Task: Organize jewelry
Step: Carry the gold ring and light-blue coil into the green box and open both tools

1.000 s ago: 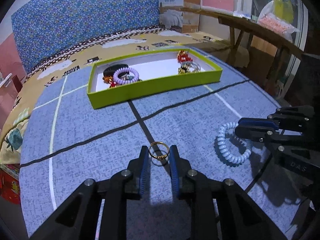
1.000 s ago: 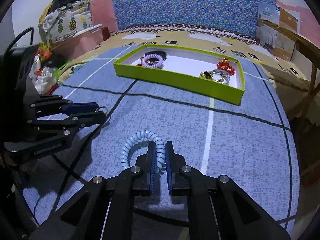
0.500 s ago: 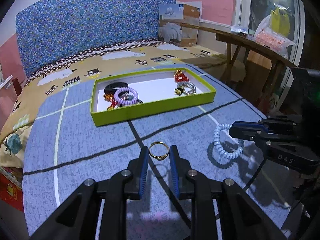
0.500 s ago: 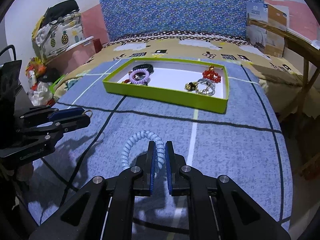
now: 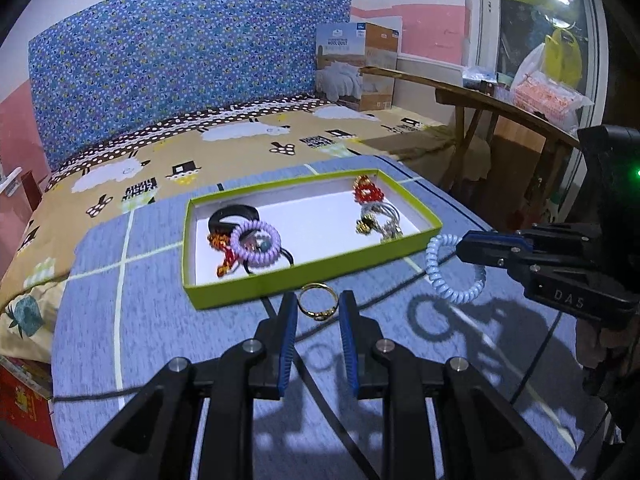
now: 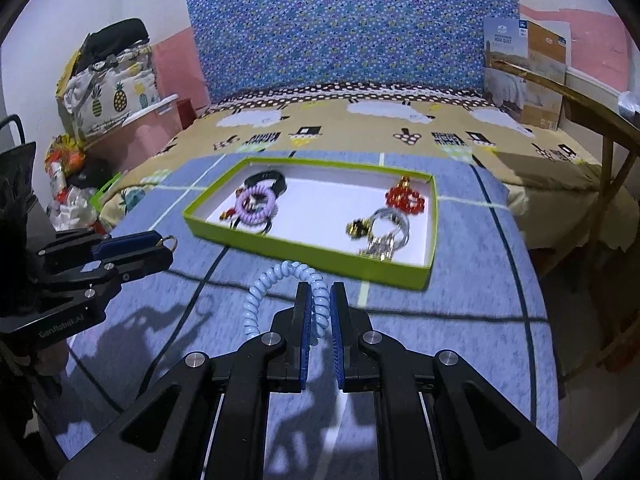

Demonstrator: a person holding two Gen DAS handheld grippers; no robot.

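A gold ring [image 5: 318, 301] is held between the tips of the left gripper [image 5: 318, 308], raised above the blue blanket [image 5: 160, 320], just before the near wall of the green tray [image 5: 256, 284]. A light-blue coil hair tie [image 6: 288, 292] is clamped in the narrow right gripper [image 6: 320, 300], lifted near the tray's near right corner. A purple coil tie [image 5: 256, 243] is seen at the tray's left end, red beads [image 5: 367, 192] at its far right corner
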